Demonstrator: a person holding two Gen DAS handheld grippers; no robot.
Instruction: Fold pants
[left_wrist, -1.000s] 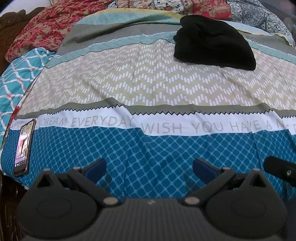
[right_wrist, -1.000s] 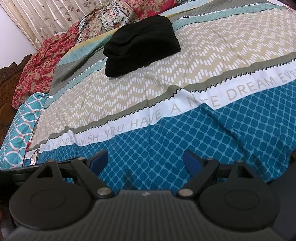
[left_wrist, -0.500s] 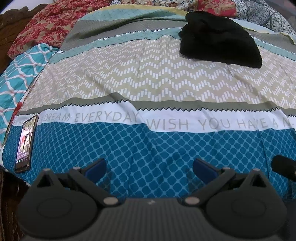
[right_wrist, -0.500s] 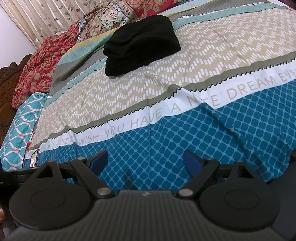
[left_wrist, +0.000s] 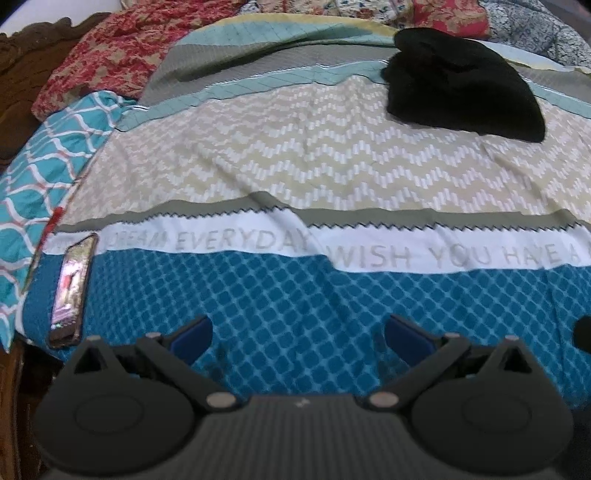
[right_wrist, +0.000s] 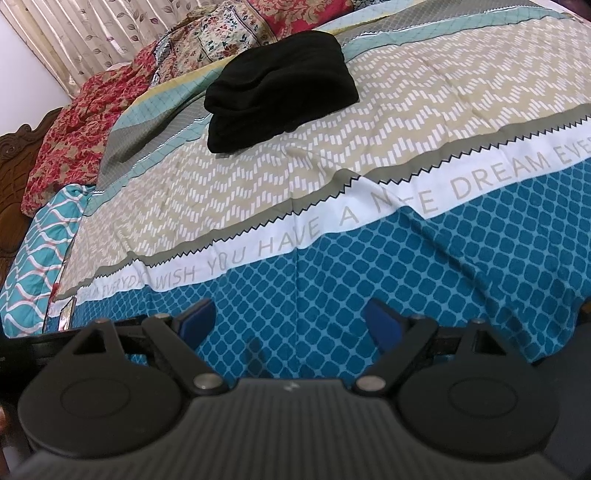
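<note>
folded black pants (left_wrist: 465, 81) lay far up the bedspread (left_wrist: 295, 295), well apart from both grippers.
left gripper (left_wrist: 297, 338) and right gripper (right_wrist: 288, 325) hung wide and empty; only the left view showed the whole phone (left_wrist: 72, 291), only the right the curtain (right_wrist: 92, 33).

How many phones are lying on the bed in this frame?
1. The phone lies near the bed's left edge on the blue-patterned bedsheet, screen lit. In the right wrist view only its sliver shows; others may be hidden.
</note>
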